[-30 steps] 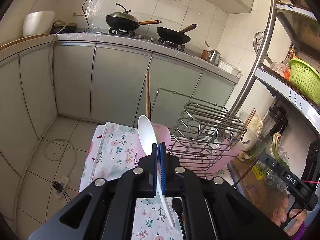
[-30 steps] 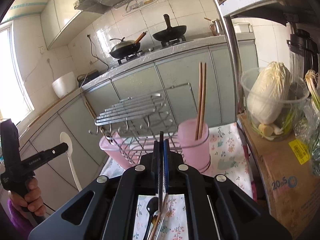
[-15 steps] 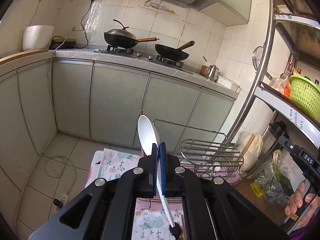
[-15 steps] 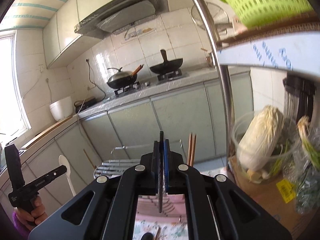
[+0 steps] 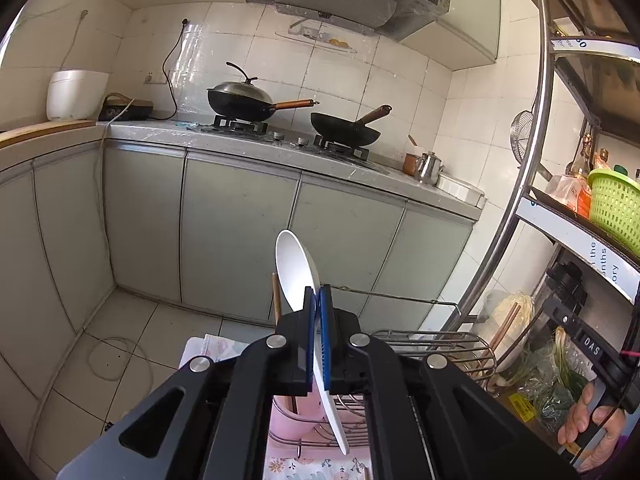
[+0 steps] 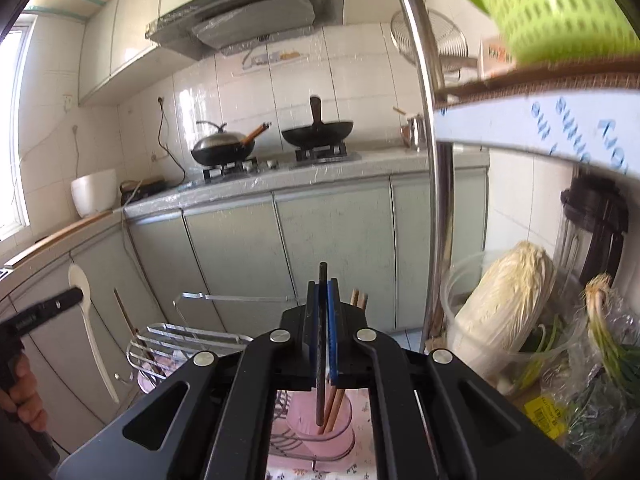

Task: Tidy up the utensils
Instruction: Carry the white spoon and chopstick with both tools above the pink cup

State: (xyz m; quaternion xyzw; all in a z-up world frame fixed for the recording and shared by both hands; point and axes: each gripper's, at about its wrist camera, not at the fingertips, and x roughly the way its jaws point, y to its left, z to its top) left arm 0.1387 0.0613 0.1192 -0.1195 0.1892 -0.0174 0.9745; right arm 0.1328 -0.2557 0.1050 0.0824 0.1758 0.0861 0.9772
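Note:
My left gripper (image 5: 318, 294) is shut on a white plastic spoon (image 5: 295, 270), bowl up and handle hanging down over a pink cup (image 5: 294, 408) in the wire rack (image 5: 440, 344). It also shows in the right wrist view (image 6: 86, 320). My right gripper (image 6: 323, 288) is shut on a thin dark utensil handle (image 6: 320, 360), held upright above a pink cup (image 6: 320, 428) that holds brown chopsticks (image 6: 358, 298). What kind of utensil it is stays hidden.
A metal shelf post (image 6: 434, 160) stands close on the right, with a green basket (image 6: 548, 4) on the shelf above. A cabbage in a clear tub (image 6: 504, 312) and greens sit to the right. Grey cabinets (image 5: 240, 232) and woks on the stove are behind.
Both grippers have risen with their utensils; the rack and cups now sit lower in both views. The right gripper's utensil has lifted off the cloth and hangs over the pink cup.

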